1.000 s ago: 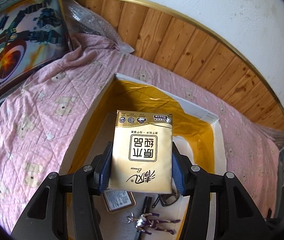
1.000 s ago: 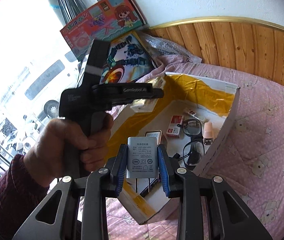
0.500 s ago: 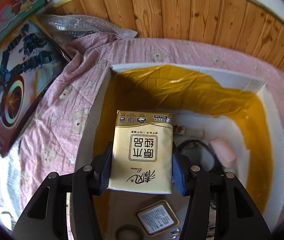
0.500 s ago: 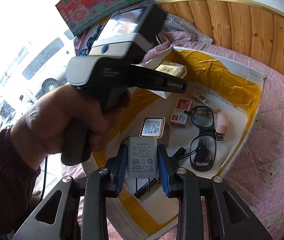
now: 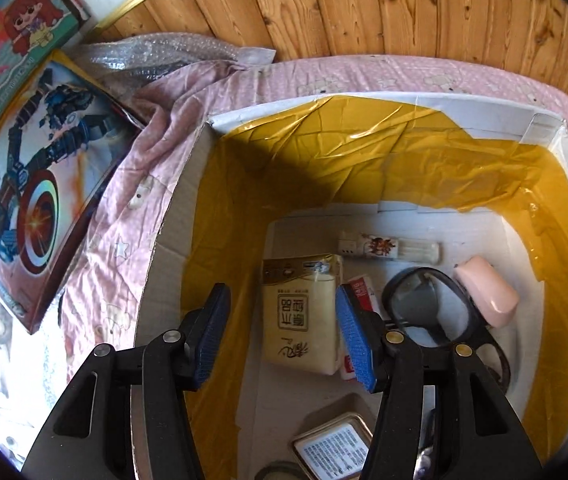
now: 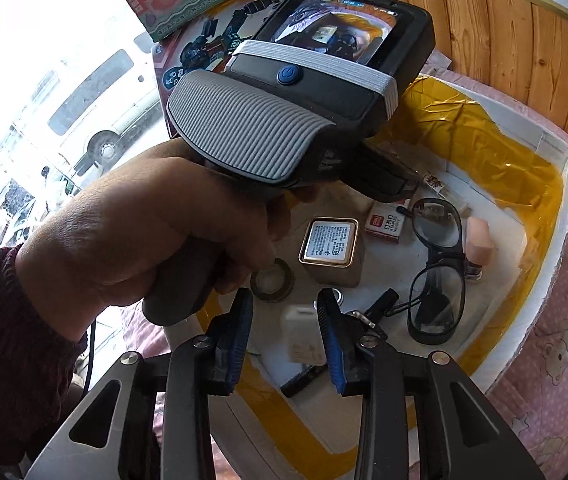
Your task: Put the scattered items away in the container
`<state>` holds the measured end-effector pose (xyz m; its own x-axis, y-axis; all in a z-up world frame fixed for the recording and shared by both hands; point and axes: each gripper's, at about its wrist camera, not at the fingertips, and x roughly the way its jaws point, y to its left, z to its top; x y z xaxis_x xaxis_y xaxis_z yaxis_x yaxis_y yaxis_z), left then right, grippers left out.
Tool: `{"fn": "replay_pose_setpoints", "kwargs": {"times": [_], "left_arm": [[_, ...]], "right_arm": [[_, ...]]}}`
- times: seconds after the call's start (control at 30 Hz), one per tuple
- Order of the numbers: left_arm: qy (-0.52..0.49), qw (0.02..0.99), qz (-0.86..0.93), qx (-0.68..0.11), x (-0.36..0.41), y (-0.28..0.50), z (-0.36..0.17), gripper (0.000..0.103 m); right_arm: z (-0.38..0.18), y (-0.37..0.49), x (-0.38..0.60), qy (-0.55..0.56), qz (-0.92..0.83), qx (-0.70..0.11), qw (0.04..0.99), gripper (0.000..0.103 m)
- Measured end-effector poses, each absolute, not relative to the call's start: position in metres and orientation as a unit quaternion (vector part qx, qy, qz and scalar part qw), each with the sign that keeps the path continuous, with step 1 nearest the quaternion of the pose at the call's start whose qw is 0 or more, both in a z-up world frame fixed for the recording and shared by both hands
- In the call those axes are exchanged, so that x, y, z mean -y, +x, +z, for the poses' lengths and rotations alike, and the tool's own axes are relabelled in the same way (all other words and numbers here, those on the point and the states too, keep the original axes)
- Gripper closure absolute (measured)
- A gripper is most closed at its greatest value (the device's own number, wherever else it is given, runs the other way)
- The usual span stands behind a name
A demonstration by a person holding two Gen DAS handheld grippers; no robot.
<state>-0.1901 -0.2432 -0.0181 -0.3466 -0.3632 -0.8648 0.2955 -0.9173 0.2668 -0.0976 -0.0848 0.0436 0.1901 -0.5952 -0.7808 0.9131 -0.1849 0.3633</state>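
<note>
Both grippers opening, tissue pack [image 5: 302,312] below L gripper [image 5: 284,336], charger [image 6: 304,334] below R gripper [image 6: 286,336], unpinched

My left wrist camera looks steeply down, close above the yellow-lined box [image 5: 368,148]. My right wrist camera faces down into it from slightly farther back (my left hand [image 6: 132,240] blocks much). Both views share the glasses [image 5: 436,308].
</note>
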Motion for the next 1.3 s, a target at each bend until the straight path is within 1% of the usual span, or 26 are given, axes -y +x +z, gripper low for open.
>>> {"fn": "replay_pose_setpoints", "kwargs": {"times": [0.37,0.63,0.83,1.0,1.17,1.3], "left_arm": [[0.528,0.206,-0.824,0.004,0.245,-0.184,-0.007,0.046],[0.494,0.209,-0.844,-0.015,0.231,-0.162,0.023,0.046],[0.458,0.205,-0.864,-0.035,0.216,-0.125,0.056,0.045],[0.424,0.193,-0.881,-0.081,0.205,-0.081,0.085,0.045],[0.395,0.181,-0.89,-0.138,0.196,-0.036,0.1,0.045],[0.376,0.189,-0.894,-0.151,0.19,-0.012,0.108,0.043]], "right_arm": [[0.043,-0.101,0.061,0.481,-0.626,-0.149,0.596,0.067],[0.055,-0.092,0.042,0.476,-0.64,-0.148,0.584,0.066],[0.063,-0.084,0.019,0.462,-0.658,-0.158,0.573,0.062],[0.068,-0.075,0.001,0.445,-0.678,-0.174,0.559,0.061],[0.073,-0.056,-0.013,0.421,-0.692,-0.192,0.554,0.056],[0.071,-0.046,-0.02,0.417,-0.691,-0.197,0.557,0.055]]}}
